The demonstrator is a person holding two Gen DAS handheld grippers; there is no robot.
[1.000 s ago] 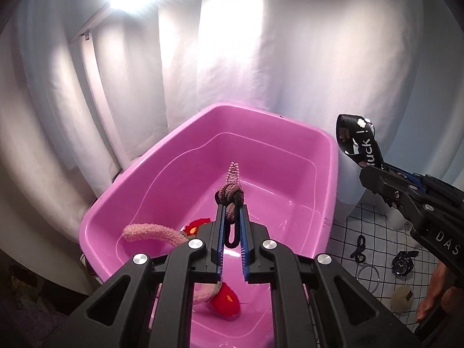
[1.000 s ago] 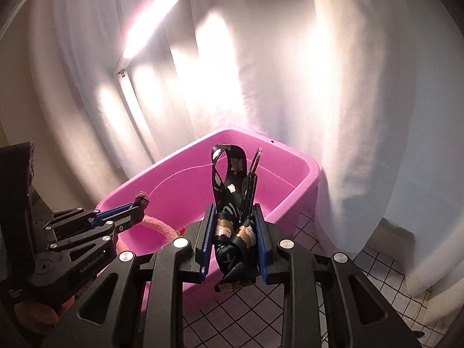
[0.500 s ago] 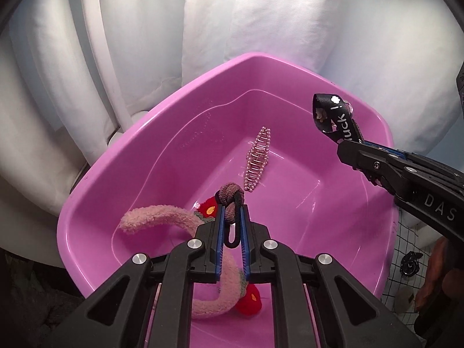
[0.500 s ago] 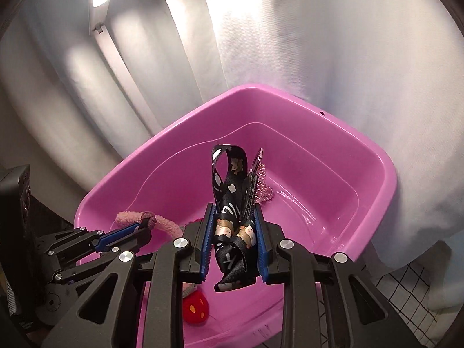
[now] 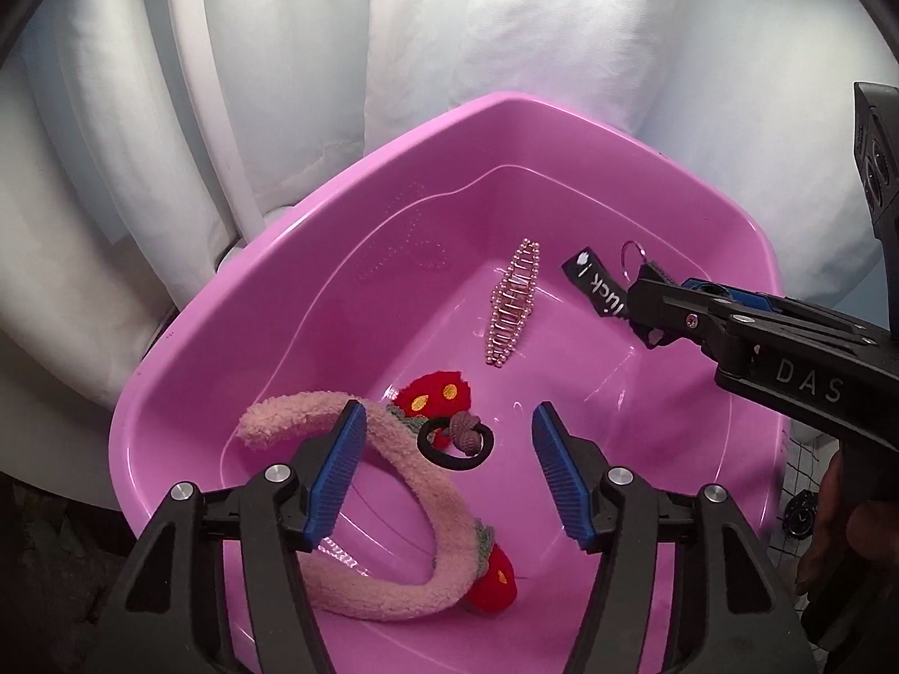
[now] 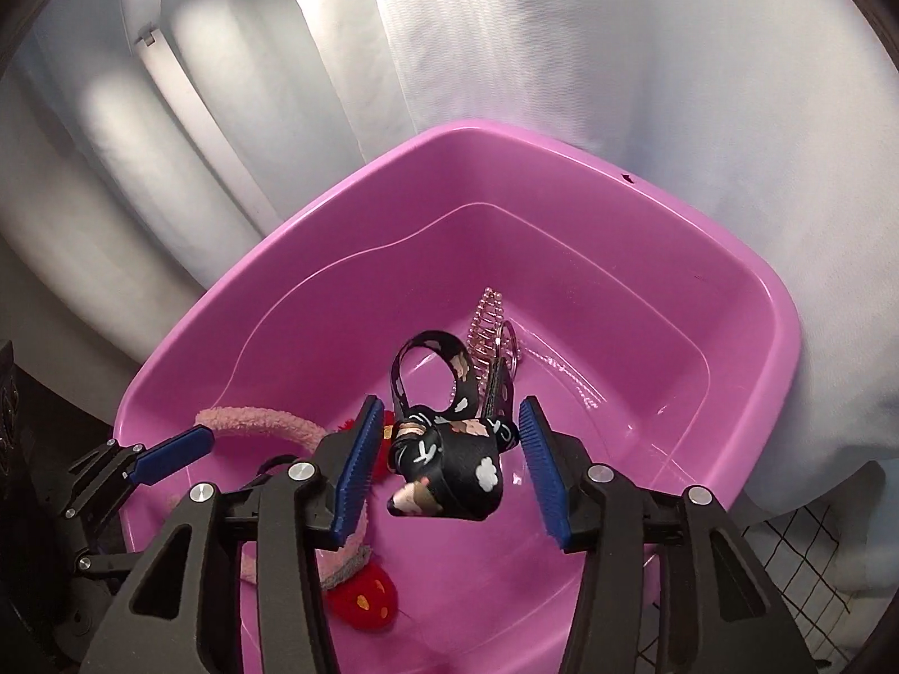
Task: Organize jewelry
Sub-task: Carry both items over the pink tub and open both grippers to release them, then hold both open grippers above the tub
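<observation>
Both grippers hang over a pink plastic tub (image 5: 314,213). My left gripper (image 5: 446,414) is opening, with nothing pressed between its blue pads. Below it, a black hair tie with a brown knot (image 5: 458,438) lies on the tub floor beside a fuzzy pink headband (image 5: 393,505) with red strawberries. My right gripper (image 6: 449,410) is opening too. A black patterned key strap (image 6: 449,460) with a metal ring sits loose between its pads, a gap showing on the right. A pearl hair clip (image 5: 514,303) lies further back in the tub.
White curtains (image 5: 505,28) hang close behind the tub (image 6: 562,140). A black-grid mat with a dark watch (image 5: 798,514) lies right of it. A person's hand (image 5: 831,533) holds the right gripper (image 5: 646,303). The left gripper's finger (image 6: 168,449) shows at left.
Both grippers have gone from shut to wide open. The hair tie has dropped from the left jaws to the tub floor. The strap now sits loose between the right pads.
</observation>
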